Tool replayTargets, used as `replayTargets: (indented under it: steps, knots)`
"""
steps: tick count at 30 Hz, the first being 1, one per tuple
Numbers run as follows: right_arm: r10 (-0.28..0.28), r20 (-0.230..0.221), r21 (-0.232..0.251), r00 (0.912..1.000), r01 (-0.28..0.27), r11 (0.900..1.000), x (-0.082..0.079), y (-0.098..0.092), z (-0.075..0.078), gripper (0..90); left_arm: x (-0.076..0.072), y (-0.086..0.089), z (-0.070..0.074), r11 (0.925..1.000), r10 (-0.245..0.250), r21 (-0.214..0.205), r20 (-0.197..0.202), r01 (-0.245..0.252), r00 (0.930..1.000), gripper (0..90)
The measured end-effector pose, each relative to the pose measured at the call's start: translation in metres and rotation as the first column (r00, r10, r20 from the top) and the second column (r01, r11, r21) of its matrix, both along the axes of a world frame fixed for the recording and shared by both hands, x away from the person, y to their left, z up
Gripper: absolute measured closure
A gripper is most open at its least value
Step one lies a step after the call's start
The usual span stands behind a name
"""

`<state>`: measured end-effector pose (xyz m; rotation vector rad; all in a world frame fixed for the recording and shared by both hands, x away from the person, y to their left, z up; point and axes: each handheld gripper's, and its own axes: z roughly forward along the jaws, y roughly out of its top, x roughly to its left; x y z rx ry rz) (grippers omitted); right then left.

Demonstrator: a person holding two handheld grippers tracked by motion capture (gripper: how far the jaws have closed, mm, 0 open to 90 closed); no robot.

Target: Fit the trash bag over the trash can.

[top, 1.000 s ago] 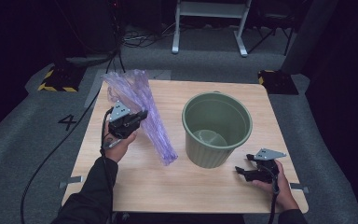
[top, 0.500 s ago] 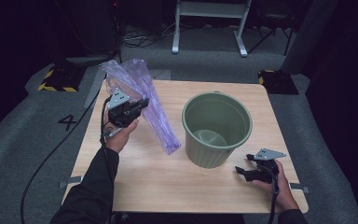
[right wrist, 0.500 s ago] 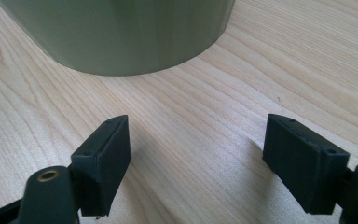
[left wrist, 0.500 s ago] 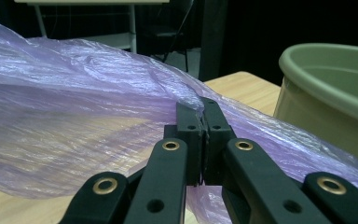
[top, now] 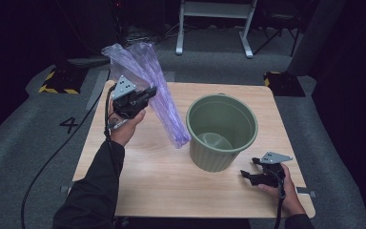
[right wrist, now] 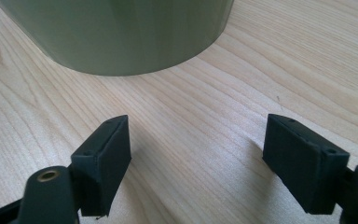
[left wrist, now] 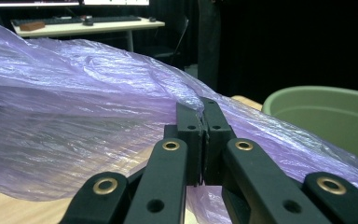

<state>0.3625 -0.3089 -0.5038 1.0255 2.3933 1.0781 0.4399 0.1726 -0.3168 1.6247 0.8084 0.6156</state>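
Lifted higher since the earlier frame, the left gripper (top: pixel 148 91) pinches the purple plastic bag (top: pixel 155 90) in closed jaws at upper left, beside the green bucket (top: pixel 221 131). Lower right, the right gripper (top: pixel 247 174) rests wide-jawed on the counter (top: pixel 157 176).

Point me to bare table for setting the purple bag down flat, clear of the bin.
Widest bare patch: the table front, between the two forearms, below the green bin. Also free: the strip right of the bin, out to the table's right edge. Crowded: left of the bin, where the purple bag hangs from the left gripper; the right gripper sits front right.
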Motion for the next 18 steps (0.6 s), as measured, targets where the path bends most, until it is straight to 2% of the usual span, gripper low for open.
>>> replayTargets:
  steps: [8, 16, 18]
  knots:
    - [0.0, 0.0, 0.0, 1.0, 0.0, 1.0, 0.0, 0.0, 0.0, 23.3, 0.003, -0.003, 0.017, 0.9999, 0.0, -0.012, 0.017, 0.0, 0.9999, 88.3]
    - [0.0, 0.0, 0.0, 1.0, 0.0, 1.0, 0.0, 0.0, 0.0, 23.3, 0.004, -0.021, 0.033, 0.9999, -0.011, -0.003, 0.05, 0.011, 0.9987, 88.3]
    - [-0.001, 0.001, 0.0, 1.0, 0.001, 1.0, 0.0, 0.0, 0.0, 23.3, 0.005, -0.027, 0.035, 0.9999, -0.007, 0.012, 0.06, 0.007, 0.9982, 88.3]
